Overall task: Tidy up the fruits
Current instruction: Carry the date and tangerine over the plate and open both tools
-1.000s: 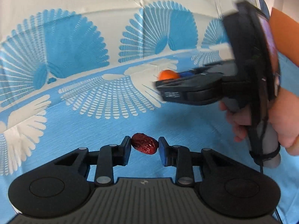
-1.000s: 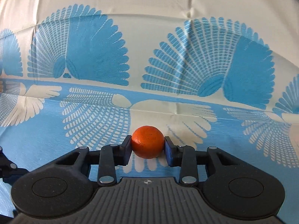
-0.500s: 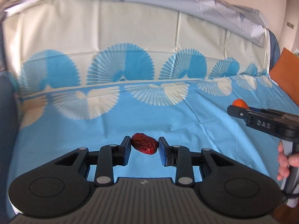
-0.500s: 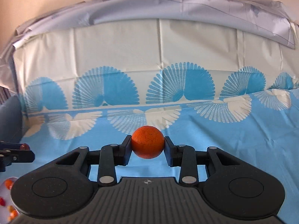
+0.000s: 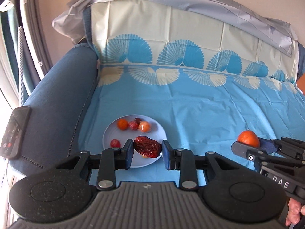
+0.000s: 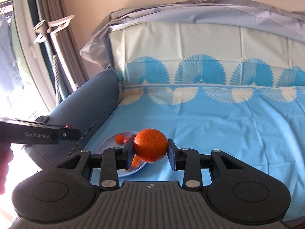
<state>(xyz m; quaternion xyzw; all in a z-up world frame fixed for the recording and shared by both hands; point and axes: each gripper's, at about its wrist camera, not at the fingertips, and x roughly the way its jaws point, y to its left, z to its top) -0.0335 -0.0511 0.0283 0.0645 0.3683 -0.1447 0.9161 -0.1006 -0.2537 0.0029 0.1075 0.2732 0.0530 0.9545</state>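
My left gripper (image 5: pixel 147 150) is closed on a dried red date (image 5: pixel 147 149), low in the middle of the left view. The date is long and wrinkly. Its long side runs across the frame, from finger to finger, and the right end tips down a little. It hangs in front of the near edge of a pale blue plate (image 5: pixel 112 133).

My right gripper (image 6: pixel 150 150) is squeezing a round orange (image 6: pixel 150 145), low in the middle of the right view. The orange is a ball, so I cannot say it points any way. In the left view I see the same orange (image 5: pixel 248 137) at the right edge, poking up above the dark fingers.

The plate sits on a blue cloth with fan shapes (image 5: pixel 200 110), lower left of middle. On it are a small orange fruit (image 5: pixel 122 124), a red fruit (image 5: pixel 133 125), a pale peach one (image 5: pixel 144 126) and another red one (image 5: pixel 115 143) nearer to me — all apart from the date. A dark blue armrest (image 5: pixel 57 106) runs along the left side.

Half a second ago the left view showed no plate at all, just cloth. Now the plate is right behind the date. In the right view the plate was only a sliver in the bottom left corner — now it sits just behind the orange, near the middle. Both grips look the same as before.
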